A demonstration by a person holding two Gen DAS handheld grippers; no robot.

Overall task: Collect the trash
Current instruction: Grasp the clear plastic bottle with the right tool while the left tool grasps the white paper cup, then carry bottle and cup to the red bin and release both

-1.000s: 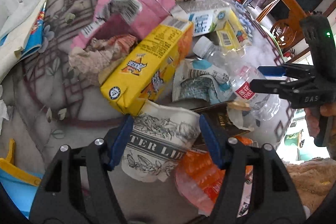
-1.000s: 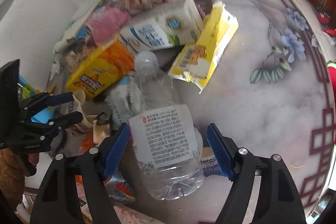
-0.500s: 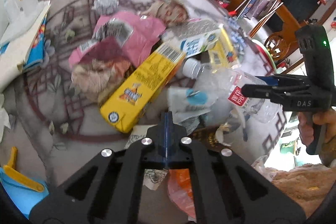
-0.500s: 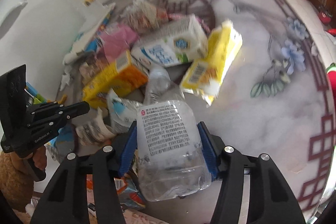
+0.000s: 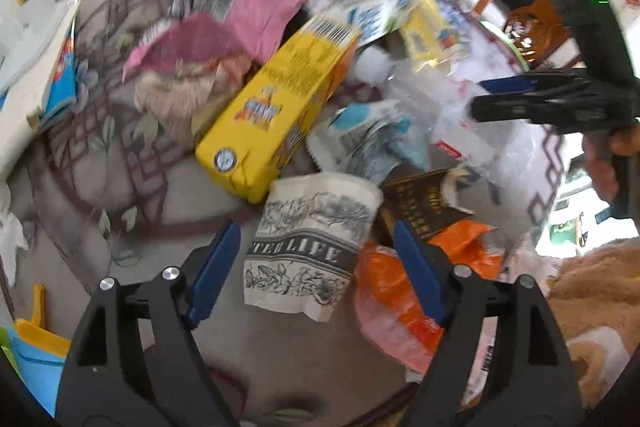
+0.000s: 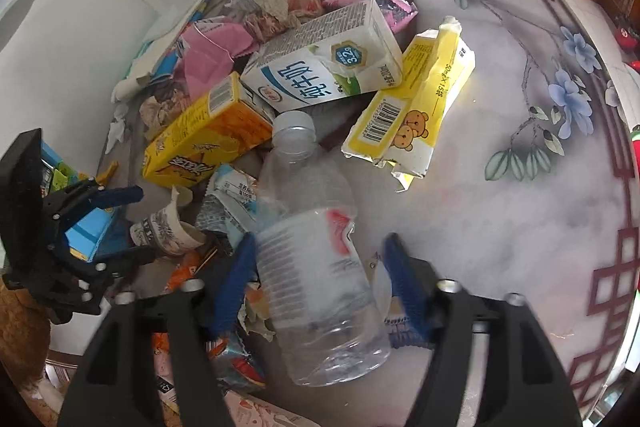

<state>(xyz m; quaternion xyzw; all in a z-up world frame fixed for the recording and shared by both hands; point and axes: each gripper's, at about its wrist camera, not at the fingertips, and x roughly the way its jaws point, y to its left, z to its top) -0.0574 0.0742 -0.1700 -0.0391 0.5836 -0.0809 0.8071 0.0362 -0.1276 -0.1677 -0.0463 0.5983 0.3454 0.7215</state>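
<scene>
Nearest, the left gripper (image 5: 316, 265) has just been opening; its jaws stand wide astride a crumpled paper cup (image 5: 312, 239) lying on the table (image 6: 500, 227), pads clear of it. The cup looks light and soft and should be pinched across the printed band. The right gripper (image 6: 320, 279), also just opening, straddles an empty plastic bottle (image 6: 316, 247) without pressing: light, slippery, yielding; grip at the ribbed waist. Beyond lie a yellow carton (image 5: 276, 115) and a milk carton (image 6: 324, 71).
</scene>
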